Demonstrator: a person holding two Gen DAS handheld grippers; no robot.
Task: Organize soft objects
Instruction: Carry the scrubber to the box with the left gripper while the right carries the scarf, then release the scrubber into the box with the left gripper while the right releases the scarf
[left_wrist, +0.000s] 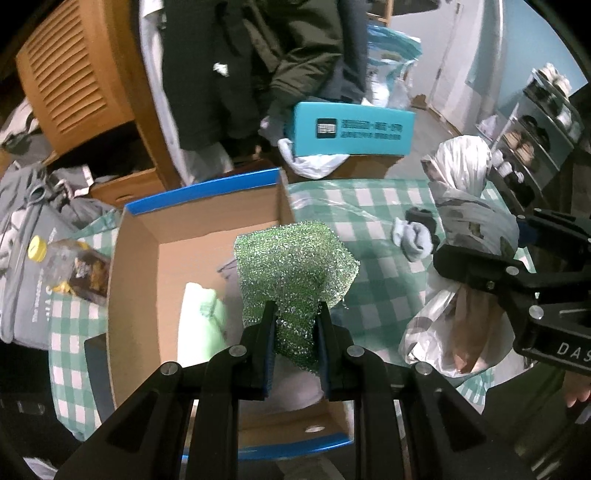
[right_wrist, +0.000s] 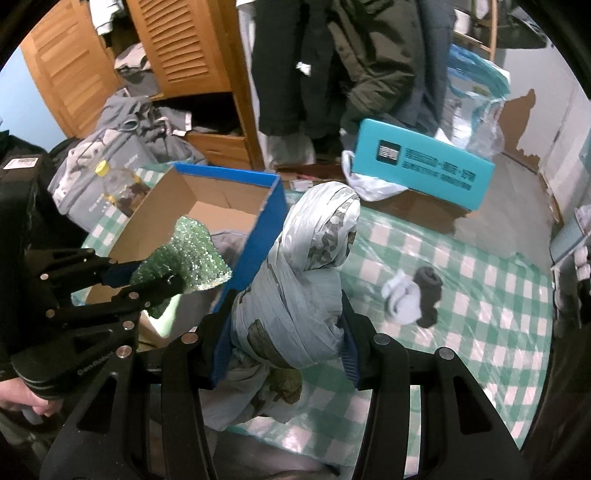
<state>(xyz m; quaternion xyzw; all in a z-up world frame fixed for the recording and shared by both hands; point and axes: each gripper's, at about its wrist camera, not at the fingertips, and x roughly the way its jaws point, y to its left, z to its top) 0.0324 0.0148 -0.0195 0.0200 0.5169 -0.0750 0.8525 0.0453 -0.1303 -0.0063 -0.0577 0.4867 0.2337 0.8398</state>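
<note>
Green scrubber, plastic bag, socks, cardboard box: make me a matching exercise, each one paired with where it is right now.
Things:
1. green scrubber
2. plastic bag
3. socks
4. cardboard box

Places:
A. lying loose on the checked cloth
B. held in the right gripper
C. standing open on the table
D. held in the left gripper

Pairs: 1-D, 2-B, 3-A, 4-C
</note>
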